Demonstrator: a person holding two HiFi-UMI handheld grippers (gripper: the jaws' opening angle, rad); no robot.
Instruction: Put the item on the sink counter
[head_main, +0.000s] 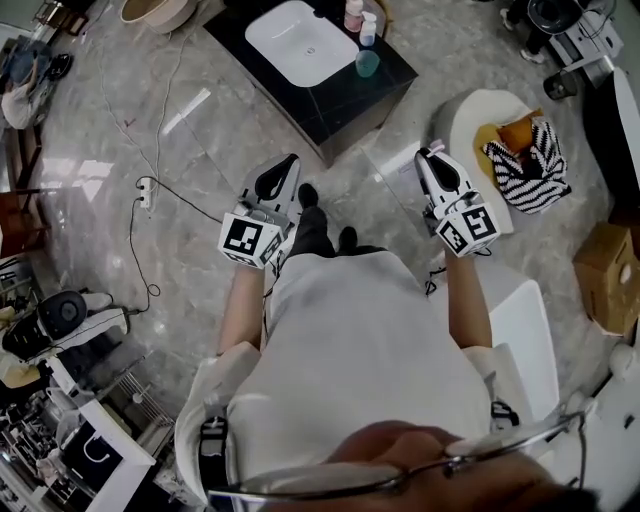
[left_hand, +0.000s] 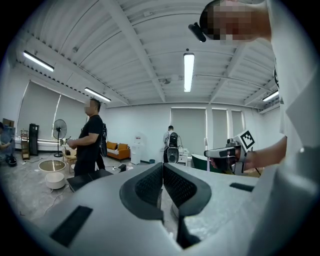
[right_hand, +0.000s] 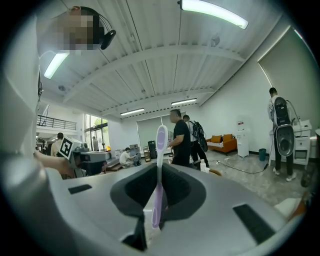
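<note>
Right tongs (right_hand: 159, 175) clenched on a lilac-and-white toothbrush (right_hand: 160, 145), which stands upright between the jaws with its head rising above them. Left tongs (left_hand: 162, 170) are pressed together on nothing, their ribbed pads meeting.

Seen in the head view, a person in a white top holds both tools out in front, side by side and well apart, above a grey marbled floor (head_main: 200, 120). The toothbrush is in the air, well short of the black sink desk (head_main: 335, 95) that stands ahead of the person. A white basin (head_main: 300, 42) is sunk into that desk. Two small bottles (head_main: 360, 20) stand at the far right, beside the basin, and a teal cup (head_main: 367, 63) sits nearer, close to the right edge.

To the right, a black-and-white striped bag (head_main: 535, 160) lies on a white rounded stand (head_main: 465, 115), with a cardboard box (head_main: 610, 265) further right. A white power strip (head_main: 146, 192) and its cable lie on the floor at left. The left gripper view shows a bystander in black (left_hand: 91, 140) standing further back in the hall under strip lights.
</note>
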